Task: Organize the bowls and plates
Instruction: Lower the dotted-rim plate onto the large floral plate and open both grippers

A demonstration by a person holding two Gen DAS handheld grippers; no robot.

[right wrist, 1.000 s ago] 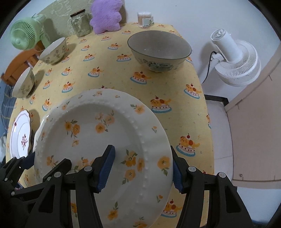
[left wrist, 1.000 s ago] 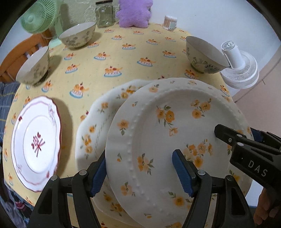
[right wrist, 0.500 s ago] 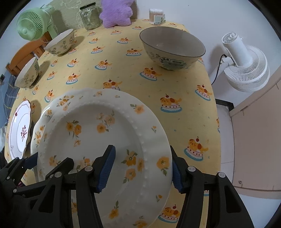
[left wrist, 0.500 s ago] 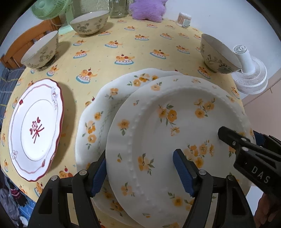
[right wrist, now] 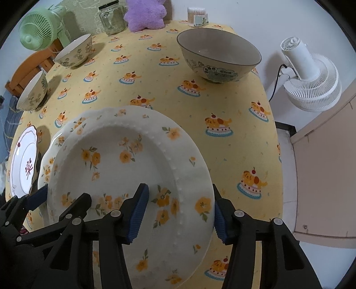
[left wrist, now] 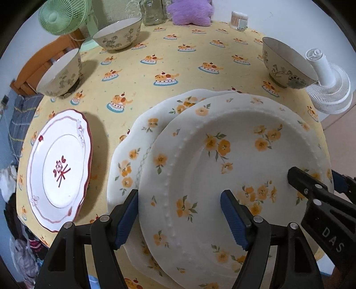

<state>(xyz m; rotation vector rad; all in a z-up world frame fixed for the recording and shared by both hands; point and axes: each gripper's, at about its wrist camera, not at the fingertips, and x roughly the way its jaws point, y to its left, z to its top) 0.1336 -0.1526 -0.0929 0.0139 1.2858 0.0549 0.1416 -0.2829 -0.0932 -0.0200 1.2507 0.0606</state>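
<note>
A white plate with orange flowers (left wrist: 233, 169) sits over a second flowered plate (left wrist: 133, 155), offset to its right. My left gripper (left wrist: 180, 215) straddles the top plate's near left rim, one pad (left wrist: 233, 217) on its face and one outside. My right gripper (right wrist: 178, 211) straddles its right rim (right wrist: 191, 200) the same way. Whether either clamps the plate is unclear. A red-rimmed plate (left wrist: 60, 166) lies to the left. Two floral bowls (left wrist: 60, 73) (left wrist: 118, 33) stand far left, and a larger bowl (right wrist: 219, 57) far right.
The yellow cake-print tablecloth (left wrist: 155, 66) covers the round table. A glass jar (right wrist: 112, 20), a purple plush (right wrist: 144, 14) and a cotton-swab box (right wrist: 197, 13) stand at the back. A green fan (right wrist: 37, 29) is back left, a white fan (right wrist: 311, 82) off the right edge.
Both grippers and the top plate have shifted slightly forward over the lower plate; the table looks closer. The grip on the rim looks unchanged.
</note>
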